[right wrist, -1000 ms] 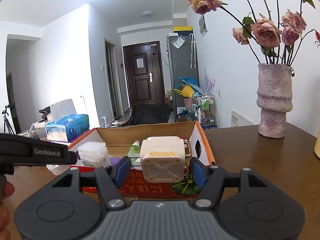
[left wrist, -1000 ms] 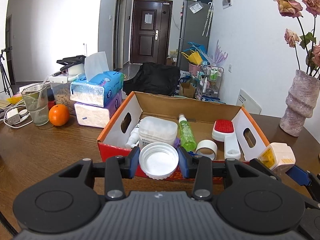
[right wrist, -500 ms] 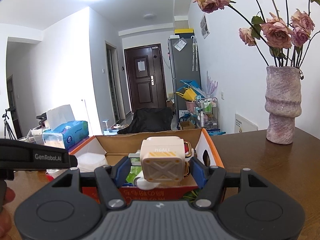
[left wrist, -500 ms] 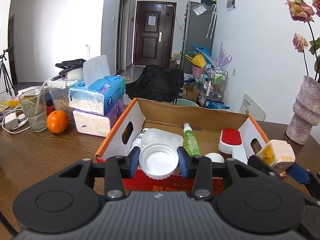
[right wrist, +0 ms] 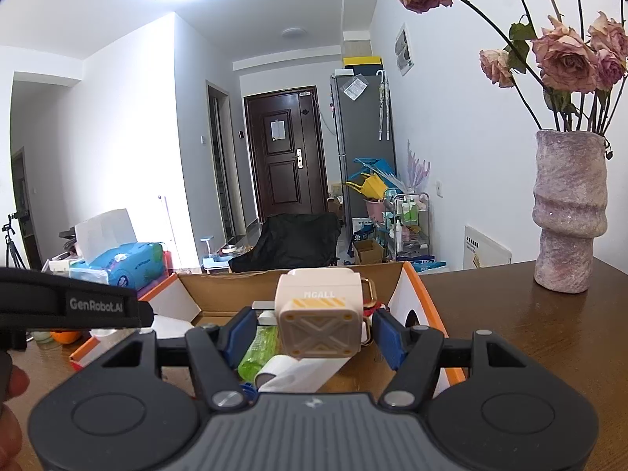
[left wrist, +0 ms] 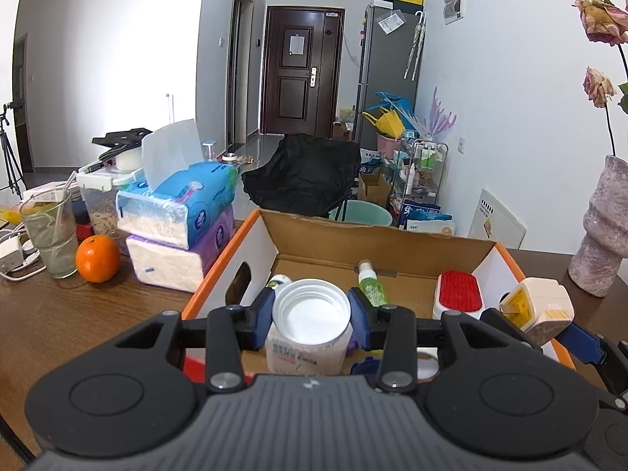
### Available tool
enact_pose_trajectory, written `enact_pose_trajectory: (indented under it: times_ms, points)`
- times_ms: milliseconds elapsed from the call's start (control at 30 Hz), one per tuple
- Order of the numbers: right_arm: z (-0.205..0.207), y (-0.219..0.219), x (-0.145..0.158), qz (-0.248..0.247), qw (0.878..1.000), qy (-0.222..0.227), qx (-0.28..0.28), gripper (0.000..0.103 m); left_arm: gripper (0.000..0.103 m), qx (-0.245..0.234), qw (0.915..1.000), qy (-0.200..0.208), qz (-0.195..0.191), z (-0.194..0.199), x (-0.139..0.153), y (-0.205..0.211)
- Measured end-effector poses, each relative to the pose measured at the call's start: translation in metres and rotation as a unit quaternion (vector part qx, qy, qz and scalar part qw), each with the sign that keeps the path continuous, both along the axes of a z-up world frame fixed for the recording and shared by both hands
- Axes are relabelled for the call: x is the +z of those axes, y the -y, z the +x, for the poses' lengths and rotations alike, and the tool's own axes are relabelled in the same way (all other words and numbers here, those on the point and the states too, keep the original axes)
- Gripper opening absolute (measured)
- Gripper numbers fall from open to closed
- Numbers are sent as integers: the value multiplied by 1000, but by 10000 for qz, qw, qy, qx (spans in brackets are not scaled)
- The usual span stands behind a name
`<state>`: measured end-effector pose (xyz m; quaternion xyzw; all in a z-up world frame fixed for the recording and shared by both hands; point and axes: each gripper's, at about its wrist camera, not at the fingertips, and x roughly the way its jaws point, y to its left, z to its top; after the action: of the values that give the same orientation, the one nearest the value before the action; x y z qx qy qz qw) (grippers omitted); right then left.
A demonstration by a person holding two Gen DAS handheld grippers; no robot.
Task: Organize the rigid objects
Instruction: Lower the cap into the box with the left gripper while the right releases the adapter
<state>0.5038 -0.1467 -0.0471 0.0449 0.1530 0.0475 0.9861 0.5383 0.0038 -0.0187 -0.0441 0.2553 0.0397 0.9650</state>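
Observation:
An open cardboard box [left wrist: 392, 243] with an orange rim stands on the wooden table. My left gripper [left wrist: 311, 314] is shut on a white round lid [left wrist: 311, 316], held just inside the box's near wall above a white labelled tub [left wrist: 302, 355]. My right gripper [right wrist: 318, 325] is shut on a cream cube-shaped charger [right wrist: 318, 322] marked with yellow stripes, held over the right half of the box [right wrist: 416, 274]. The left wrist view shows the same charger [left wrist: 537, 306] at the box's right wall. A green spray bottle [left wrist: 371, 284], a red-topped brush [left wrist: 457, 294] and a small white bottle [left wrist: 280, 280] lie inside.
Left of the box are stacked tissue packs [left wrist: 184, 204], an orange [left wrist: 97, 258] and a glass [left wrist: 51, 235]. A stone-look vase [right wrist: 569, 212] with dried roses stands at the right. A black chair [left wrist: 302, 172] is behind the table. A person's hand [right wrist: 11, 412] shows at the lower left.
Both grippers have moved forward from in front of the box to over it. The lid now hangs above the tub and the charger over the box's inside. Neither grip has changed.

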Motion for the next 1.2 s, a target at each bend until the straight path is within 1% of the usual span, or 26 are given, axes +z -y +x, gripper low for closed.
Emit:
enact_pose_trajectory:
  times_ms: [433, 667, 967, 1200]
  points:
    - [30, 2, 1, -78, 10000, 48, -34, 64, 42, -56, 9999, 88, 36, 30, 3, 10]
    - [43, 2, 2, -128, 9999, 58, -47, 64, 42, -9, 9999, 119, 77, 47, 3, 13]
    - [58, -2, 1, -217, 9998, 3, -40, 64, 42, 40, 9999, 36, 131, 70, -1, 14]
    - [69, -2, 0, -228, 9997, -35, -35, 64, 42, 88, 9998, -13, 183, 80, -6, 13]
